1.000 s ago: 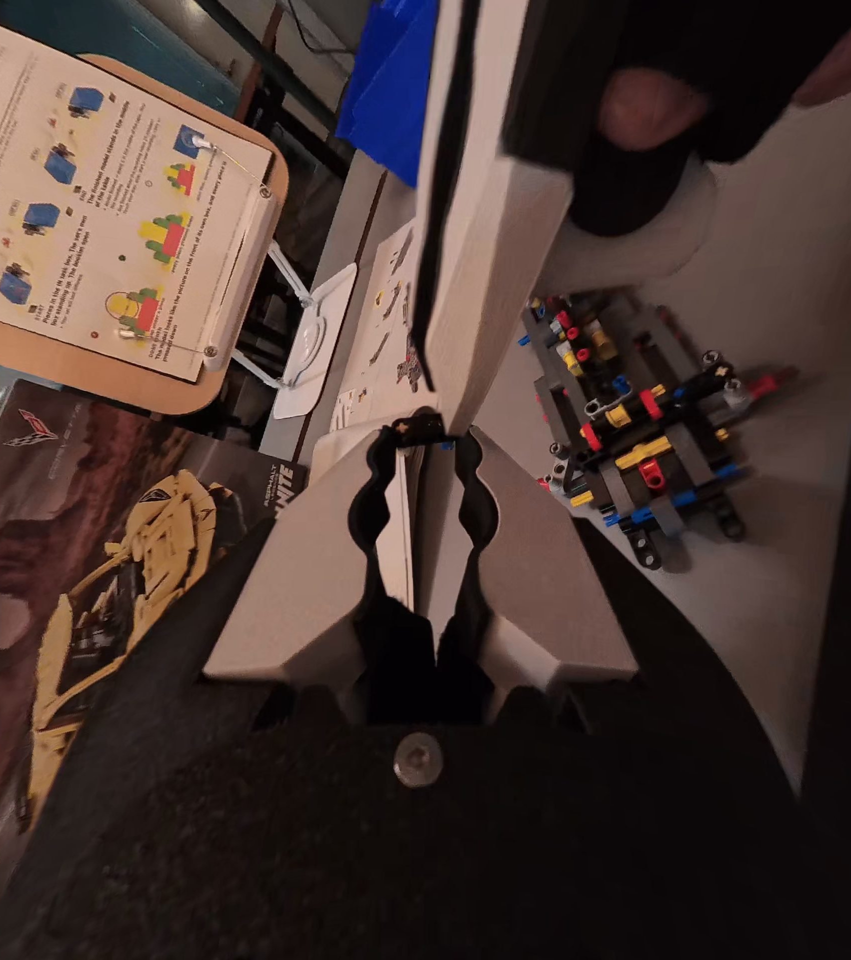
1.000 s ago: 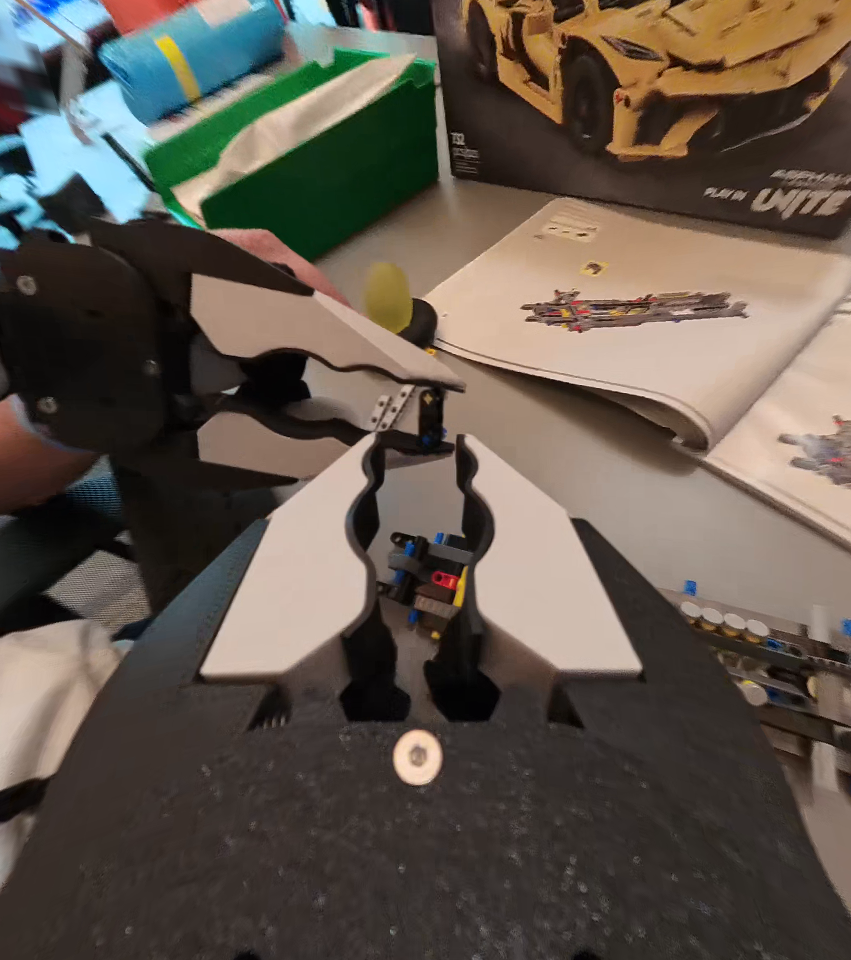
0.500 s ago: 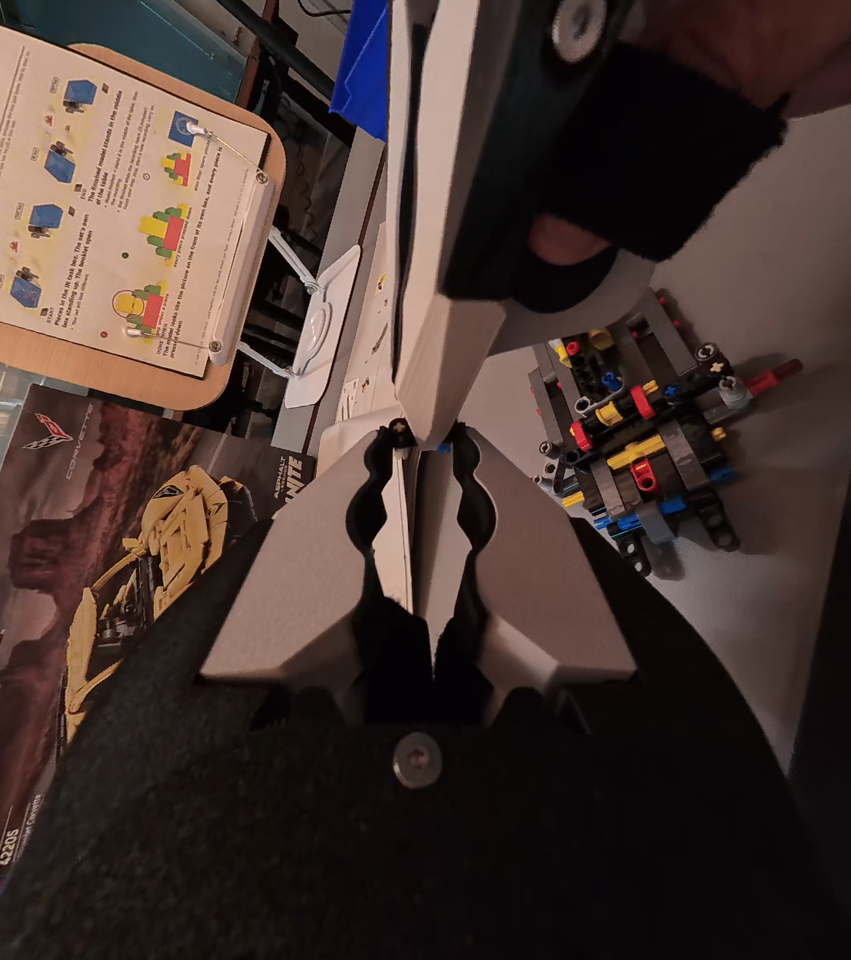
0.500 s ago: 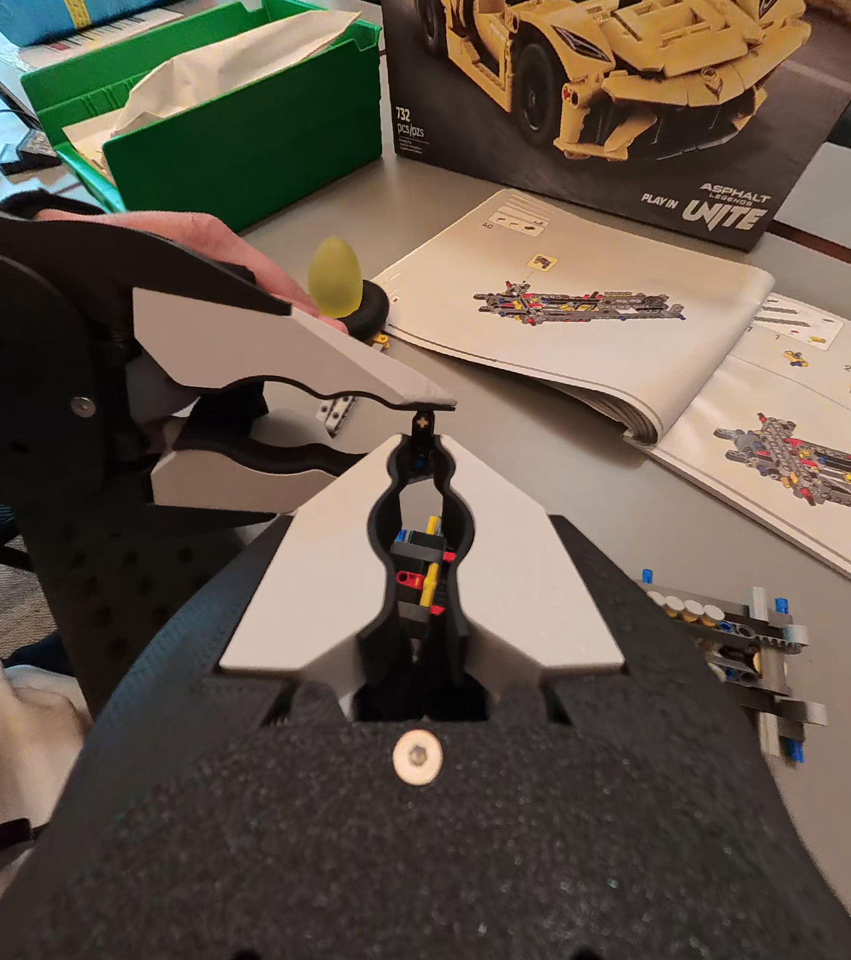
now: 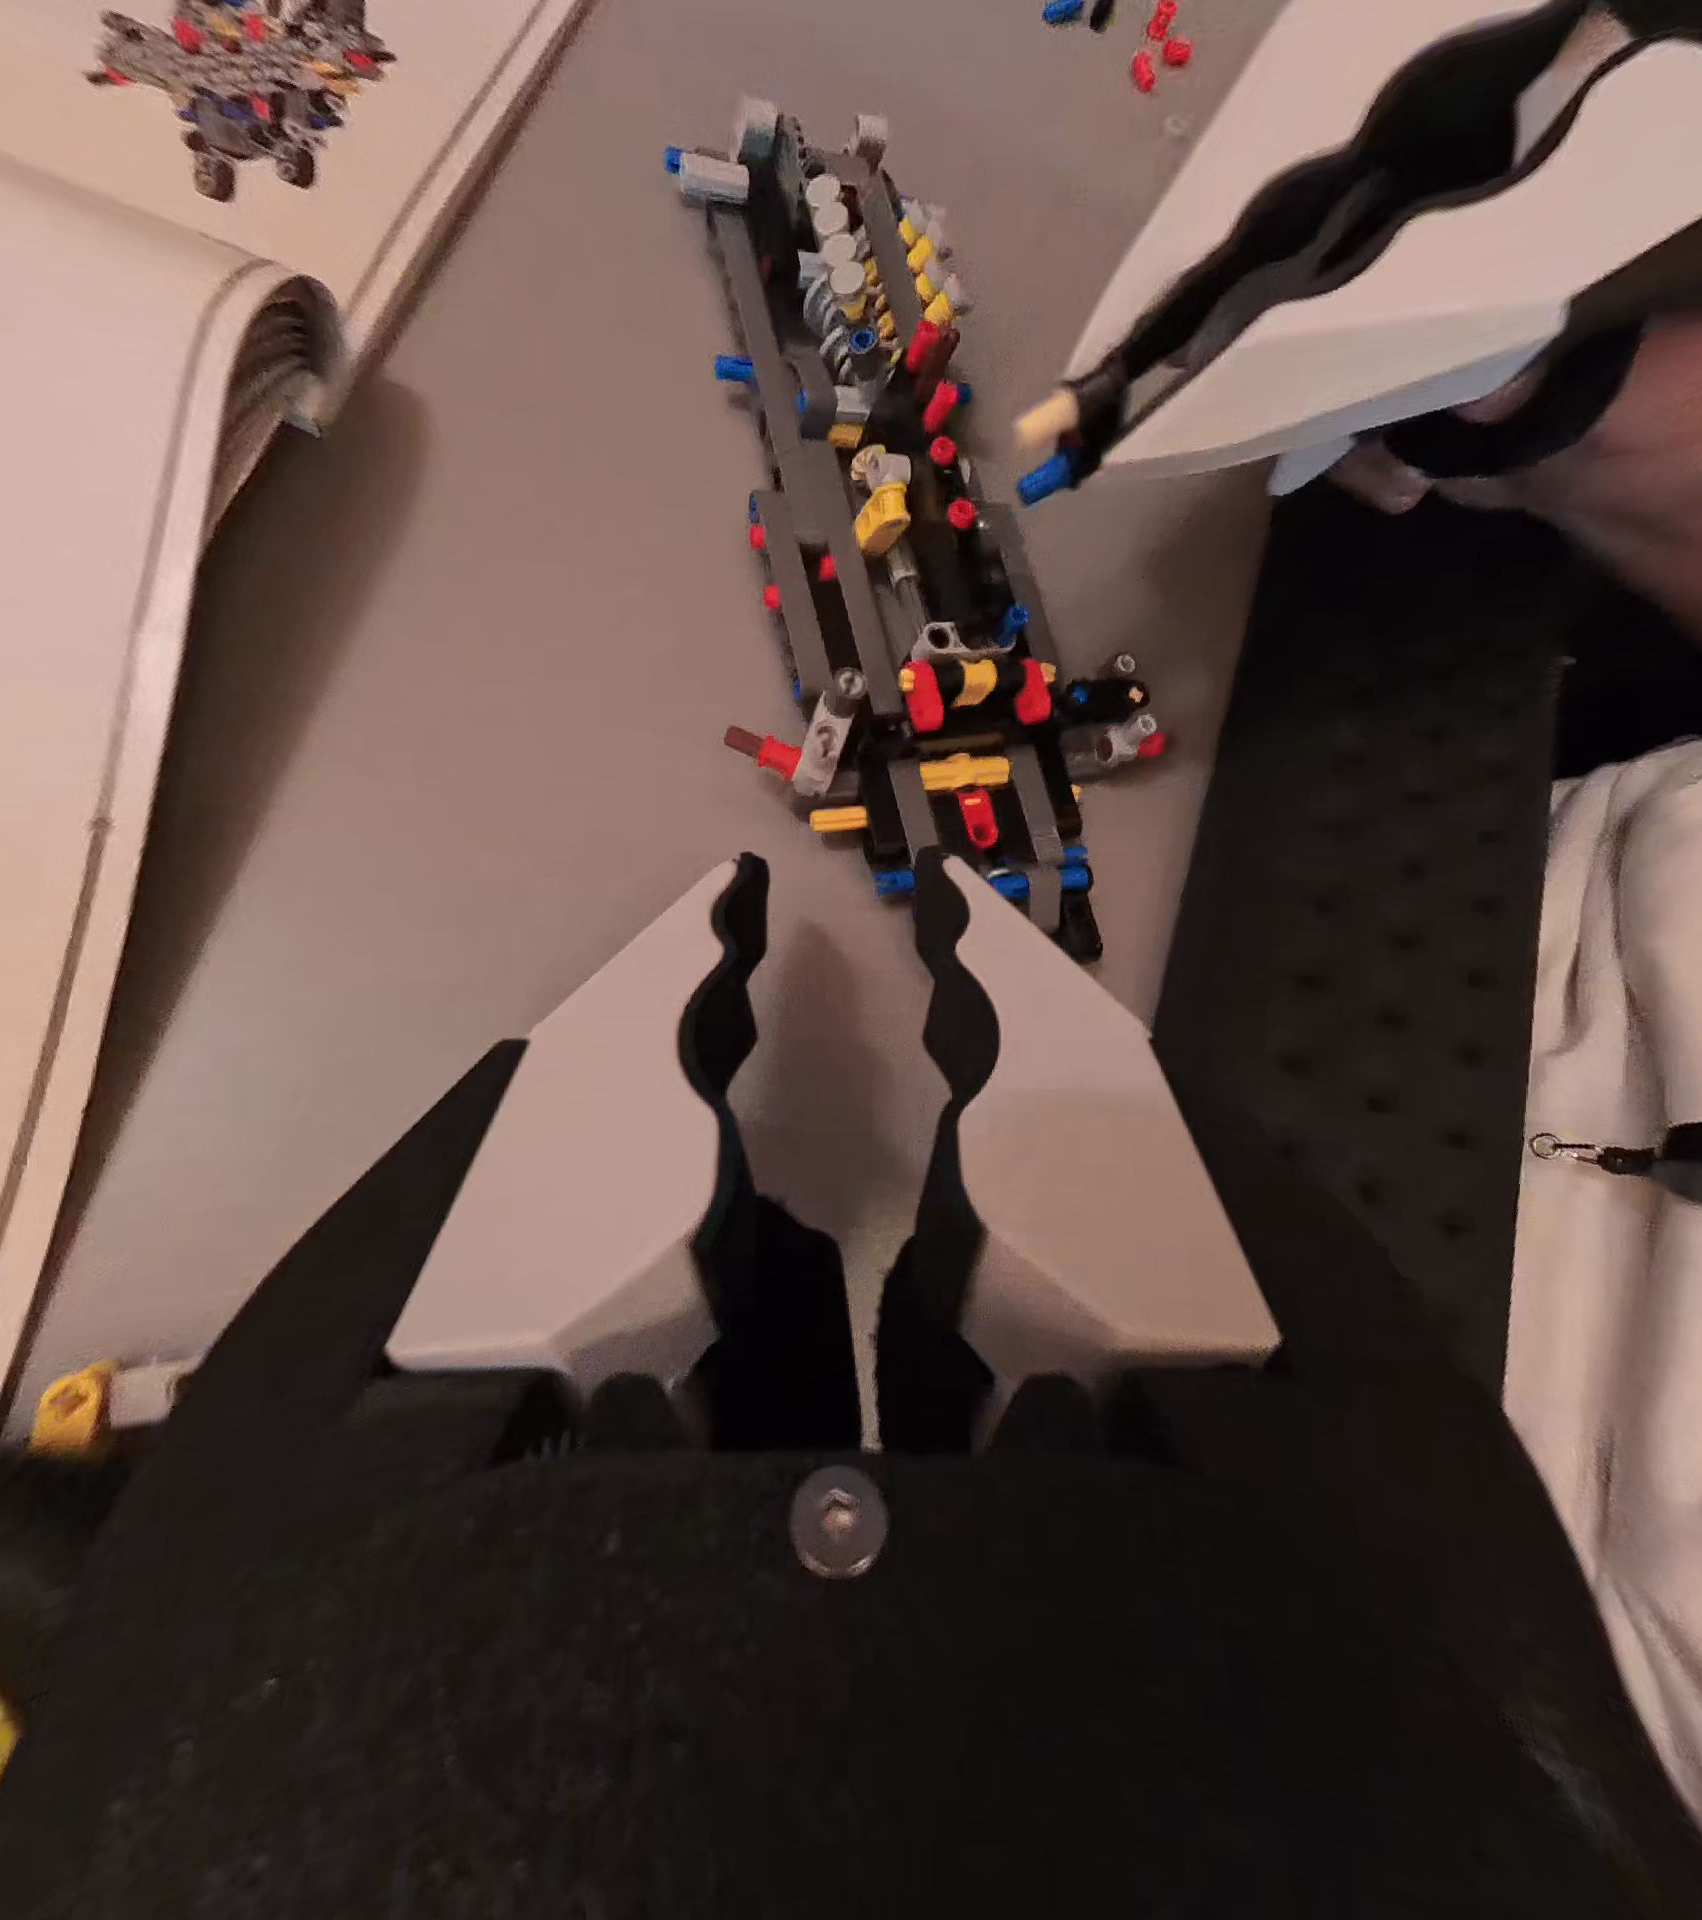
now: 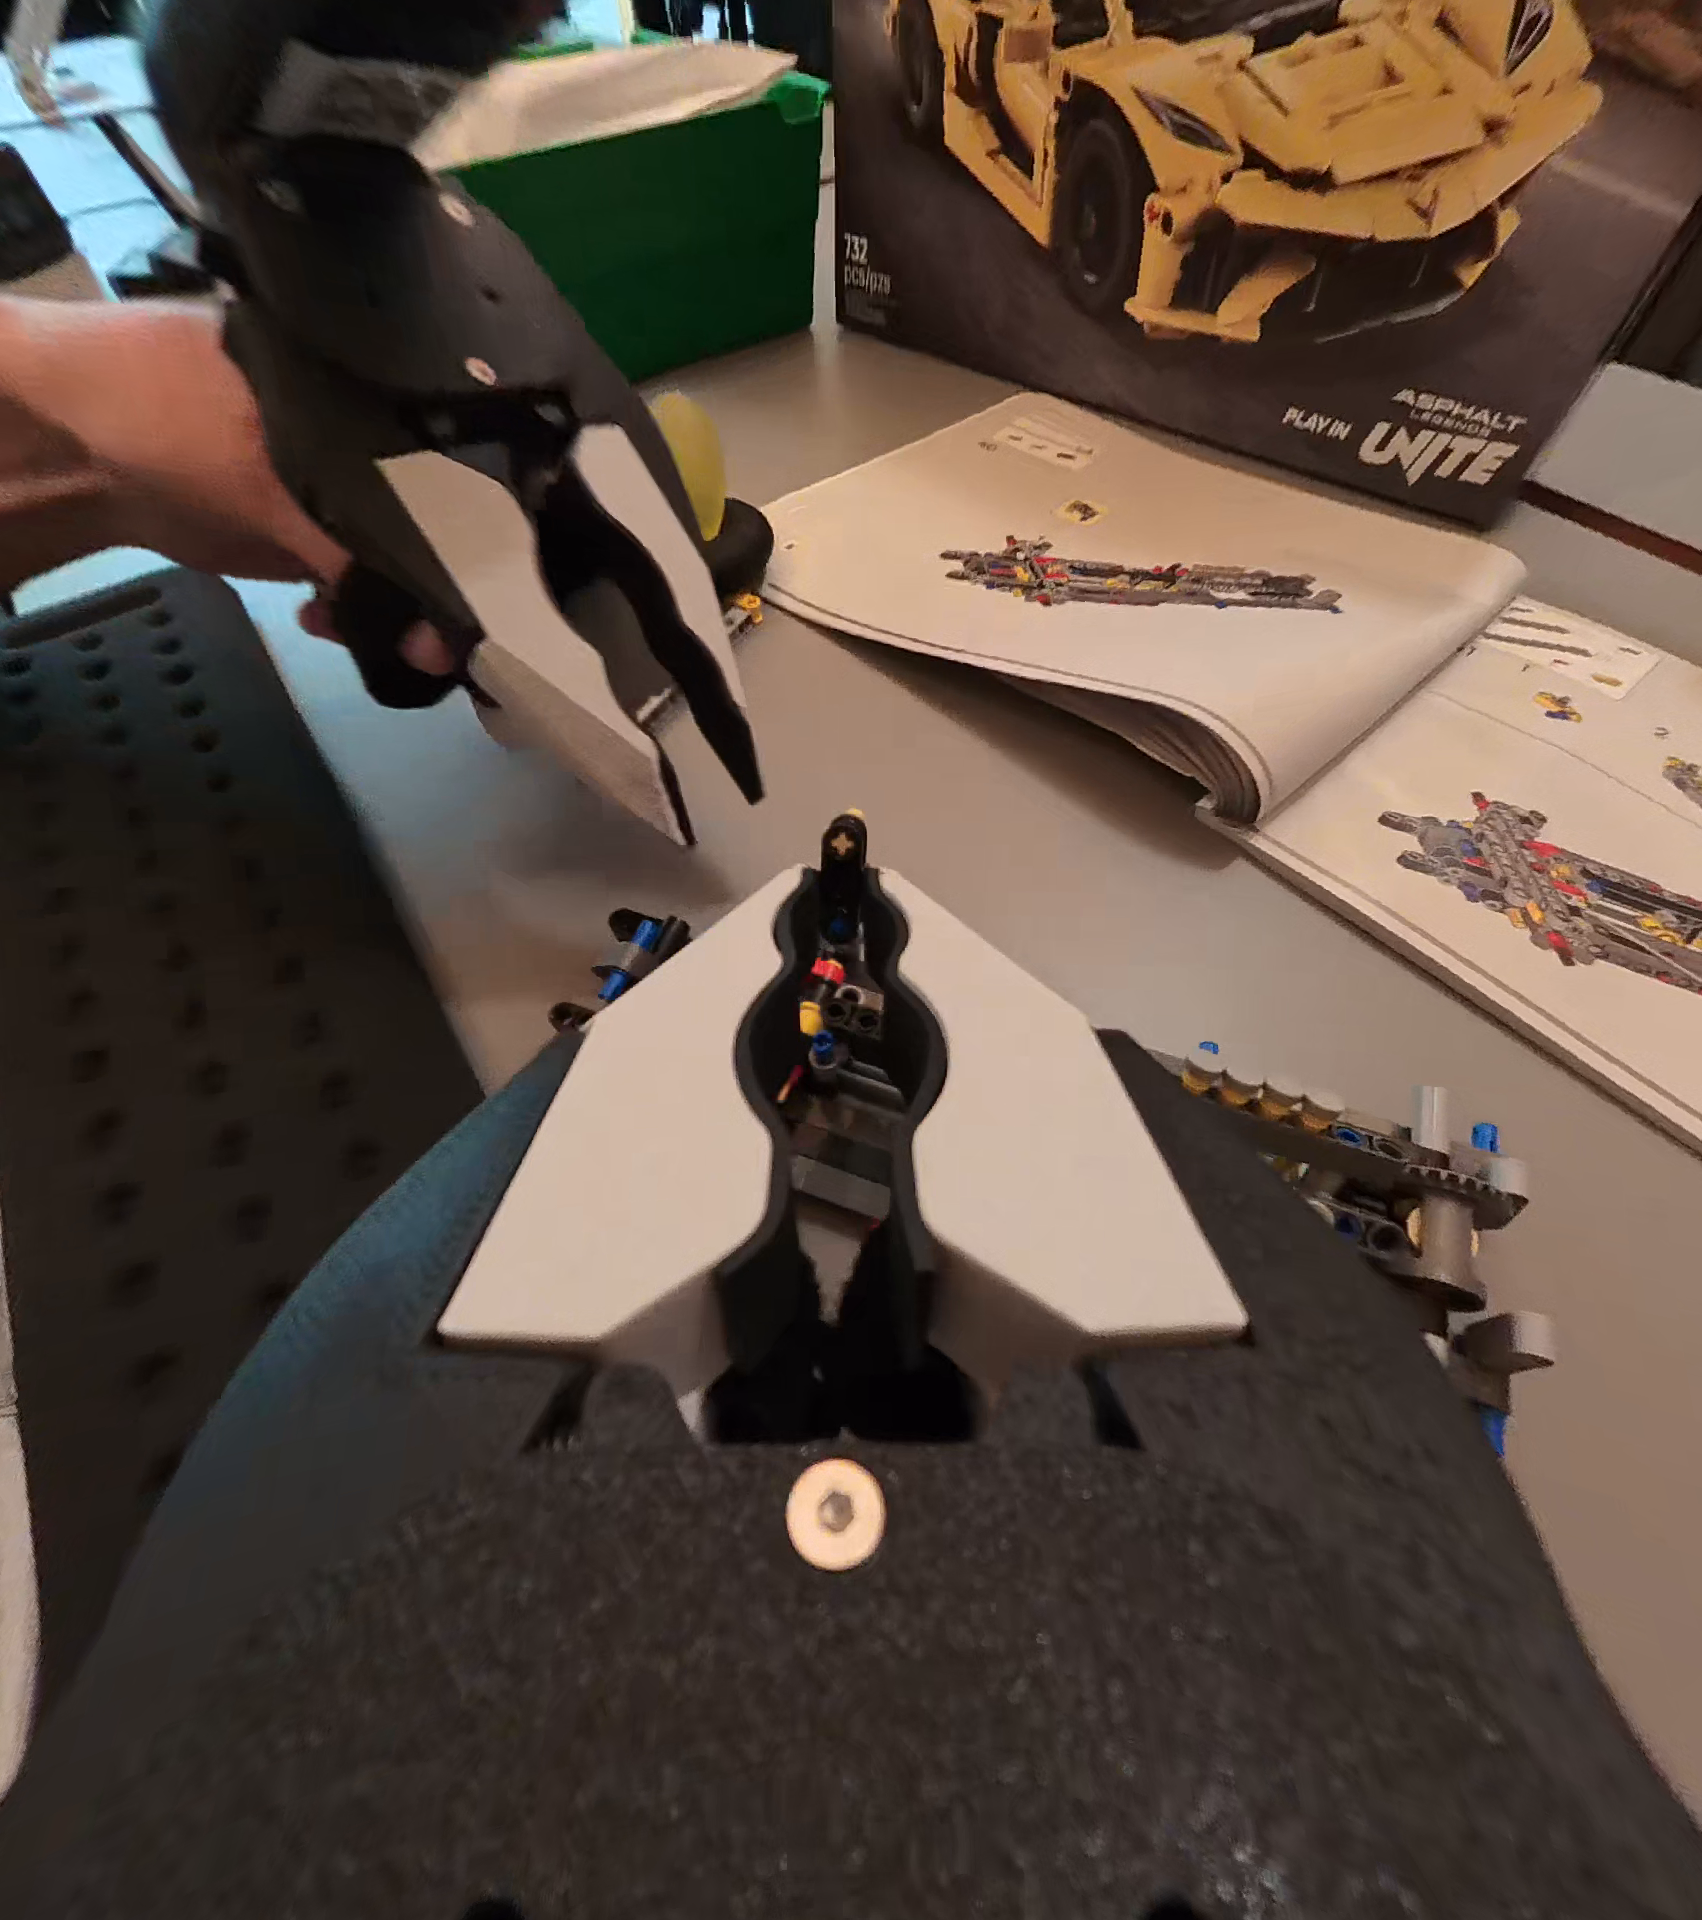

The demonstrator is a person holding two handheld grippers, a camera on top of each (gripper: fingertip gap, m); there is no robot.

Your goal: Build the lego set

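Two hand-held grippers work over a partly built chassis [image 5: 894,540], a long grey and black frame studded with red, yellow and blue pins, lying flat on the grey table [image 5: 535,644]. The left gripper [image 5: 842,868] hangs just short of the chassis's near end, its jaws parted with only bare table between them; it grasps nothing. The right gripper [image 6: 842,883], above the chassis's right side, is clenched on a small black connector [image 6: 844,847], which stands proud of the tips and carries a tan pin and a blue pin, both seen from the left wrist view. Beyond the chassis's left side lies the open manual [image 6: 1242,665], its pages printed with a similar long frame. Farther off behind the manual stands the set's box [image 6: 1242,208], pictured with a yellow car, and beside that a green bin [image 6: 649,218]. A few loose red and blue pins [image 5: 1153,47] lie past the chassis's far end. Judged from these views, the build is at an early to middle stage: the underframe and some mechanism are assembled, while no wheels or yellow bodywork are fitted. The connector is not yet seated, and most of the model appears to remain.
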